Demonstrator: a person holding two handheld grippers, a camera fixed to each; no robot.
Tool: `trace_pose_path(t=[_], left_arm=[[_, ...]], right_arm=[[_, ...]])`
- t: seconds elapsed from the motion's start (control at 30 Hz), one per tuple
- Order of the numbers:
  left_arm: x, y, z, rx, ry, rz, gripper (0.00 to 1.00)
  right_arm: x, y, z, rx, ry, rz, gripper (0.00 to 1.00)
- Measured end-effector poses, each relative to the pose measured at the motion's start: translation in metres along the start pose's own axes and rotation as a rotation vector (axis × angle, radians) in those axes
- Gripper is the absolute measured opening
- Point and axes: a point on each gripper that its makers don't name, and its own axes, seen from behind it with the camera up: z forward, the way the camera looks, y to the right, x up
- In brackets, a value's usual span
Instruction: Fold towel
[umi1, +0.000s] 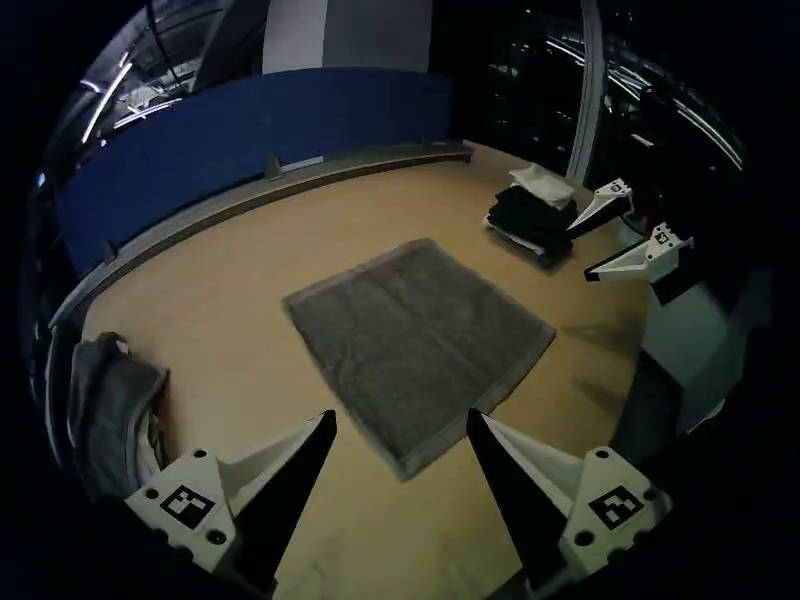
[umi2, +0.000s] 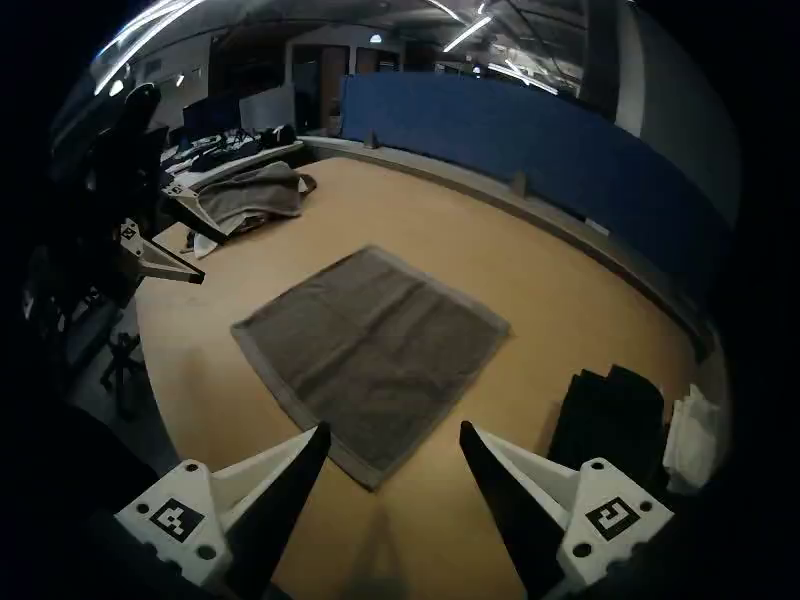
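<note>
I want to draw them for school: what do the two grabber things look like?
Both the left gripper and the right gripper have white bodies. Each has two pointed, wedge-shaped fingers with black inner faces. Every finger carries a square black-and-white marker.

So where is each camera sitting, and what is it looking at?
Left gripper view: rides the left gripper, faces the towel; own fingers low, right gripper far right.
Right gripper view: rides the right gripper, faces the towel too; own fingers low, left gripper far left.
Shared: towel, table, folded stack.
</note>
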Motion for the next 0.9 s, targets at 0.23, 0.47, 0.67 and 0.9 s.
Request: trace_pose_path(t=[0.23, 0.47, 0.67, 0.9], left_arm=[[-0.021, 0.002, 0.017, -0.002, -0.025, 0.008, 0.97], [-0.038, 0.000, 0.033, 0.000, -0.040, 0.001, 0.97], [-0.050, 0.001, 0.042, -0.003, -0.050, 0.002, 0.97], [-0.061, 0.007, 0.050, -0.022, -0.069, 0.006, 0.96]], right_arm=[[-0.016, -0.006, 0.018, 0.006, -0.013, 0.010, 1.00], [-0.030, -0.011, 0.034, 0.006, -0.021, 0.018, 1.00], [-0.044, -0.014, 0.047, -0.001, -0.031, 0.009, 1.00], [-0.058, -0.018, 0.058, -0.001, -0.045, 0.008, 1.00]])
